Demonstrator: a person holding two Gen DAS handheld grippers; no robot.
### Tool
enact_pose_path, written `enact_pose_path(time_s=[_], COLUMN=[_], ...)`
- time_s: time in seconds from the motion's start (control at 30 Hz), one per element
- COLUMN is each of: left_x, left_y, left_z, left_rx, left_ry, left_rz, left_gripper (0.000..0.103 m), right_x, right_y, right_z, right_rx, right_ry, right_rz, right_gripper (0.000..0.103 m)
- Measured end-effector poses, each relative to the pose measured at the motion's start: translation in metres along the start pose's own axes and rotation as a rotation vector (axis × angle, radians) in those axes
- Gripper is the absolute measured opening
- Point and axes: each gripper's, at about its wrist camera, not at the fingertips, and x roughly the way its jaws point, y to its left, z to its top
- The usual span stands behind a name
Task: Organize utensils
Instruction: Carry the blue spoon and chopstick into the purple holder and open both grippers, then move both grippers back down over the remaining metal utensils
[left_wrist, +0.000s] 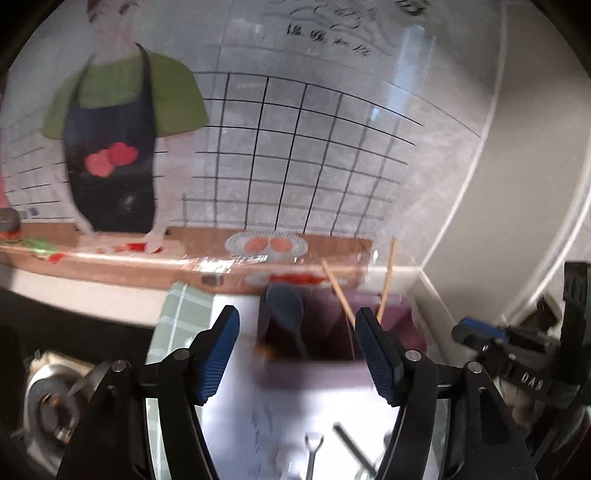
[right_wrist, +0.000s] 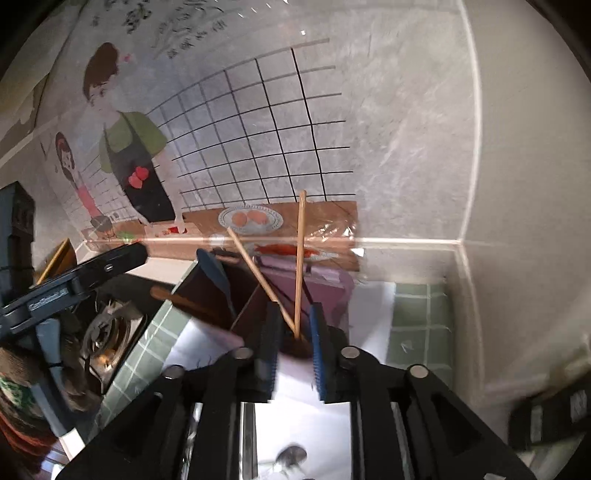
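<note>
Black arms of the left gripper (left_wrist: 297, 354) fill the bottom of its view, with the blue pads wide apart and nothing between them. Beyond them stands a dark purple holder (left_wrist: 402, 325) on white paper, against the wall. It has compartments: a dark blue spatula (left_wrist: 286, 310) stands in the left one, and two thin wooden chopsticks (left_wrist: 338, 291) lean crossed in the right one. The right gripper (right_wrist: 293, 332) has its jaws a little apart around the lower ends of the chopsticks; the pads seem not to press them. A metal spoon (right_wrist: 291, 456) lies blurred on the paper below.
</note>
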Motion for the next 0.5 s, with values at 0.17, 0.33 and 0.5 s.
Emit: enact_pose_path(time_s=[0.17, 0.33, 0.5], left_x=[-0.04, -0.06, -0.073], left_y=[0.002, 0.014, 0.025], left_z=[-0.044, -0.093, -0.139], left_rx=[-0.012, -0.065, -0.096], left_ry=[0.009, 0.072, 0.141], left_rz=[-0.01, 0.037, 0.092], left_gripper=[0.069, 0.07, 0.07], right_x=[-0.025, -0.019, -0.01], right_y=[0.011, 0.025, 0.033], right_z=[-0.042, -0.085, -0.121], right_rx=[-0.019, -0.058, -0.04], right_ry=[0.036, 0.129, 0.227], right_rz=[-0.023, -0.031, -0.005], right_gripper=[0.04, 0.04, 0.04])
